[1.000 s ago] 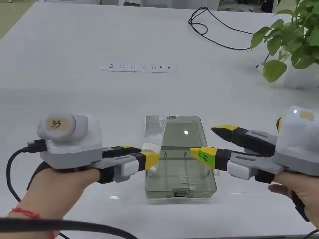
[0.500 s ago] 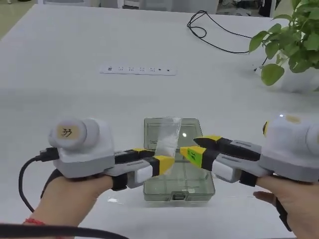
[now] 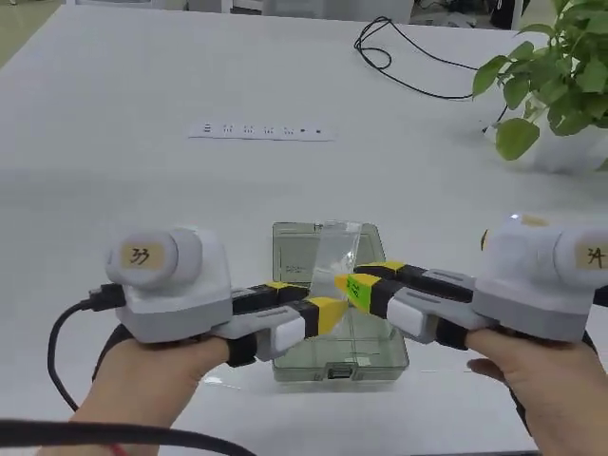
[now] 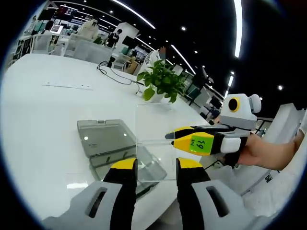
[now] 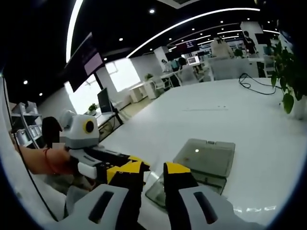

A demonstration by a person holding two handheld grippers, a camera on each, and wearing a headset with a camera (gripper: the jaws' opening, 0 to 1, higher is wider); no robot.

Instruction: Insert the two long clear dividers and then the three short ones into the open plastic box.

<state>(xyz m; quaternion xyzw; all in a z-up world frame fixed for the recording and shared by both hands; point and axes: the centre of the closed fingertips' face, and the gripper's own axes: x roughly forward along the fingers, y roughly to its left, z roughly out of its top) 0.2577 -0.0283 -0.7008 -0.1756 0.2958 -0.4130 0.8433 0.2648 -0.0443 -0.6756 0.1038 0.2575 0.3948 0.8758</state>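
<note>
The open clear plastic box (image 3: 388, 355) lies on the white table in front of me, its lid (image 3: 294, 249) folded back. Over the box stands a clear divider (image 3: 332, 249). My left gripper (image 3: 323, 309) comes in from the left, its yellow-tipped jaws closed across the divider's lower part (image 4: 153, 153). From the right, my right gripper (image 3: 353, 282) meets it, jaws pinched together on the same sheet. In the left gripper view the right gripper (image 4: 175, 139) crosses the sheet's edge above the box (image 4: 103, 139). The right gripper view shows its own jaws (image 5: 151, 172) nearly together, the left gripper (image 5: 136, 165) beside them and the box (image 5: 206, 158) beyond.
A white power strip (image 3: 261, 130) lies on the table beyond the box. A green plant (image 3: 551, 76) stands at the back right and a black cable (image 3: 408, 52) loops behind. The table's front edge runs just under my hands.
The left gripper carried the divider rightward over the box. The right gripper moved left to meet it, and its jaws went from wide apart to pinched together.
</note>
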